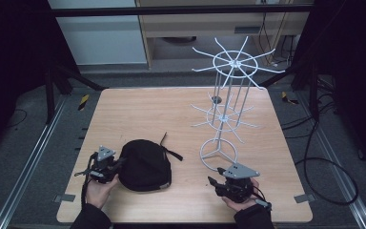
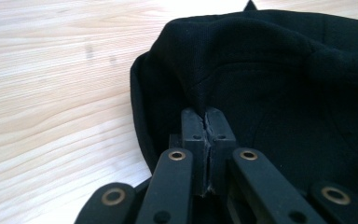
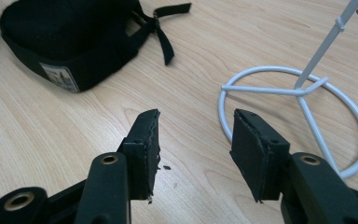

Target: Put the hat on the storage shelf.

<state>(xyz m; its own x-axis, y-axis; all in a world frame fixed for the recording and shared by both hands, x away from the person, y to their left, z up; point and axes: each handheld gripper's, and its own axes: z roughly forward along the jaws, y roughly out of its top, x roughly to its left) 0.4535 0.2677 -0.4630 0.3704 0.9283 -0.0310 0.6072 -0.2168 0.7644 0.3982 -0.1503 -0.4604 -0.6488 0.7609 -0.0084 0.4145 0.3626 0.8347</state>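
left gripper (image 1: 116,165): fingers pinched on black cap's (image 1: 145,164) edge | cap: front-left of worktop (image 1: 138,109) | right gripper (image 3: 196,149): fingers wide, holding nothing, low over worktop just before white wire rack's (image 1: 228,117) ring base

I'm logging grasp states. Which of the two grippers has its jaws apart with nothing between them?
The right gripper, near the white wire rack: its jaws stand apart over bare table. The left gripper is clamped on the black cap.
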